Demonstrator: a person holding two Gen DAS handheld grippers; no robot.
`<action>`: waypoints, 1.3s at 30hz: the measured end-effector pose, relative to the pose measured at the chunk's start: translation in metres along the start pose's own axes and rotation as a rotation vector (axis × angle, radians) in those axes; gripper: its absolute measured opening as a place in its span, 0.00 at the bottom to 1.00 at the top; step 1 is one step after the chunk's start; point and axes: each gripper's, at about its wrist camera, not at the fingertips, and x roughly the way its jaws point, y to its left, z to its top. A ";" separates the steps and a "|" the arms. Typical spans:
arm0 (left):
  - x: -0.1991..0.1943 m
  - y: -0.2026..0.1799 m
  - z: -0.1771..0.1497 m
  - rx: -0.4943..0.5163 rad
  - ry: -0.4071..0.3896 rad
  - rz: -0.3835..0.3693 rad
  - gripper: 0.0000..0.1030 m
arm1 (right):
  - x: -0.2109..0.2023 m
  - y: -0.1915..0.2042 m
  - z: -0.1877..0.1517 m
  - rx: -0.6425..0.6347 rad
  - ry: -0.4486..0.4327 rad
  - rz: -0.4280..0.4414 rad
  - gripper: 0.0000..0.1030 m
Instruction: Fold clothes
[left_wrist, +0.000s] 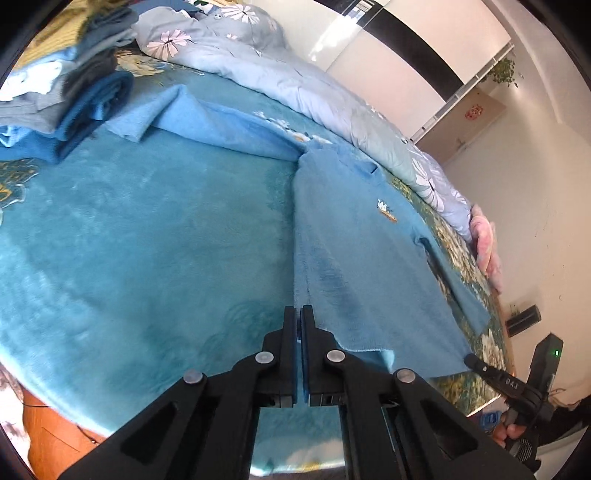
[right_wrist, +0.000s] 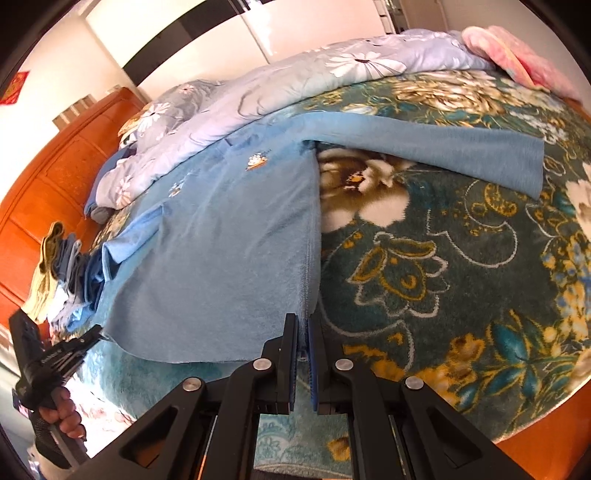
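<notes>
Room: left of the light-blue fleece long-sleeved top (left_wrist: 369, 251) we see bare teal plush blanket (left_wrist: 147, 240); right of its side seam, flowered blanket.
Left view only: a stack of folded blue and grey clothes (left_wrist: 70, 92).
Right view only: one sleeve (right_wrist: 424, 147) stretched out flat.
Left gripper (left_wrist: 299, 314): jaws pressed together, pinching the top's bottom left corner.
Right gripper (right_wrist: 303, 321): we see it clamping the bottom right corner.

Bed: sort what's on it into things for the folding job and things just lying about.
For the job:
blue sweater, hem pinched at both corners
left gripper, shut on the hem
right gripper, shut on the hem

Lying about:
pile of clothes
floral quilt
pink cloth
teal flowered blanket
</notes>
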 end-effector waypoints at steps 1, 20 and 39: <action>-0.001 0.001 -0.003 0.007 0.006 0.015 0.00 | 0.000 0.001 -0.002 -0.011 0.003 -0.012 0.05; 0.034 -0.005 -0.005 0.094 0.097 0.028 0.37 | -0.003 -0.034 -0.008 0.073 0.012 -0.044 0.07; 0.064 -0.013 0.002 0.062 0.124 0.051 0.29 | 0.043 -0.022 -0.005 0.078 0.081 0.022 0.20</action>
